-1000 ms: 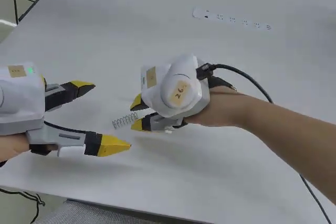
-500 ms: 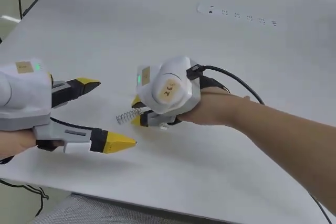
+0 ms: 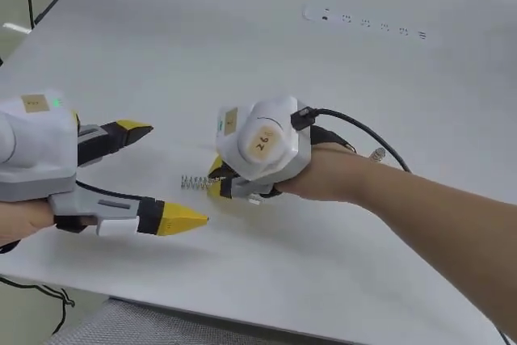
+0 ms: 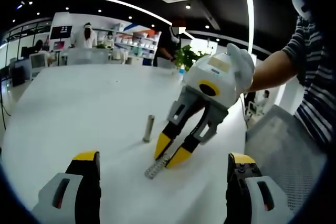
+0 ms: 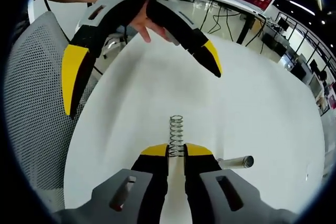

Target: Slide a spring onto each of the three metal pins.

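Bright, even overhead light washes the white table (image 3: 347, 54) in the head view, leaving only soft, pale shadows at lower centre. In the left gripper view, ceiling light strips (image 4: 248, 3) glare at the top and the edges bow outward. In the right gripper view the spring (image 5: 176, 129) is crisp at centre, while the upper right smears.

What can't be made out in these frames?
Spring: the held end is hidden between the shut jaws of the right tool in the right gripper view; the tool body covers it in the head view.
Pin: one end is behind that tool's jaw in the right gripper view; tiny beside the forearm in the head view.
Table behind the forearm: hidden in the head view, so further pins cannot be counted.
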Demonstrator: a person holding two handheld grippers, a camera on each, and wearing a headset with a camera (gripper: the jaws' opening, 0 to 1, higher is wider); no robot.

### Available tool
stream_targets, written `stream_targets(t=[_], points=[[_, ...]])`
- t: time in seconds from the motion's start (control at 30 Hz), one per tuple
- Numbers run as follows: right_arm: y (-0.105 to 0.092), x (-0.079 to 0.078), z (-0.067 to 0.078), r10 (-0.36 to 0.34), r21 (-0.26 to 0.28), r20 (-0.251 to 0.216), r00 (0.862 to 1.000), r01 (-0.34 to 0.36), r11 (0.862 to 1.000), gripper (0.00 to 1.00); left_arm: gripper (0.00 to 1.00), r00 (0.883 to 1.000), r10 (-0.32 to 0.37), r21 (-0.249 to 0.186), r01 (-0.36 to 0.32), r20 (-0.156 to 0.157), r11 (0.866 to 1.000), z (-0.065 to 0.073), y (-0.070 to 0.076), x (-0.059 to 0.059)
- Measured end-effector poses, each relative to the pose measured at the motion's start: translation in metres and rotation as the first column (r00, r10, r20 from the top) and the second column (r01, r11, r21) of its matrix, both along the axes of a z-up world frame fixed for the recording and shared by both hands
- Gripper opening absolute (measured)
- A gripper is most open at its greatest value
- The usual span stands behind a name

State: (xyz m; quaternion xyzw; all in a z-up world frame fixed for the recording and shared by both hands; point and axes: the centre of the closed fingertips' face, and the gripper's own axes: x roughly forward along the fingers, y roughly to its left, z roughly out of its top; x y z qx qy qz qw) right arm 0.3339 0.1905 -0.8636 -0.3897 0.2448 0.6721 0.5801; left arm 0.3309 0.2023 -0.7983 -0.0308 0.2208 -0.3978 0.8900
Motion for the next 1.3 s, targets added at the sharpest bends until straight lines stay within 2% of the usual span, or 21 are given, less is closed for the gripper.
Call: stream_targets(t=[0.07, 0.2, 0.53, 0.8, 1.03, 1.3], points=[[0.001, 0.0, 0.0, -0.024, 0.014, -0.016, 1.0, 0.024, 1.0, 0.08, 0.98, 1.0, -0.003, 0.0, 0.003, -0.001, 1.0, 0.0, -0.001, -0.001], [0.0, 0.0, 0.003, -0.033, 0.024, -0.013, 0.999, 0.034, 0.999, 0.08, 0.98, 1.0, -0.009, 0.003, 0.009, 0.001, 1.0, 0.002, -0.003, -0.002], [-0.009, 0.003, 0.04, -0.054, 0.081, -0.001, 0.999, 0.054, 0.995, 0.08, 0.97, 1.0, -0.026, 0.007, 0.026, 0.015, 1.0, 0.009, -0.012, 0.0], [-0.035, 0.008, 0.065, -0.088, 0.111, 0.003, 0.996, 0.087, 0.99, 0.08, 0.96, 0.998, -0.056, 0.001, 0.056, 0.033, 0.998, 0.017, -0.027, 0.002], [-0.06, 0.006, 0.073, -0.106, 0.105, 0.013, 0.994, 0.104, 0.989, 0.08, 0.93, 0.996, -0.083, -0.003, 0.083, 0.039, 0.997, 0.02, -0.038, 0.0], [-0.084, 0.003, 0.072, -0.133, 0.098, 0.019, 0.991, 0.13, 0.987, 0.08, 0.88, 0.993, -0.112, -0.006, 0.112, 0.042, 0.994, 0.021, -0.05, -0.001]])
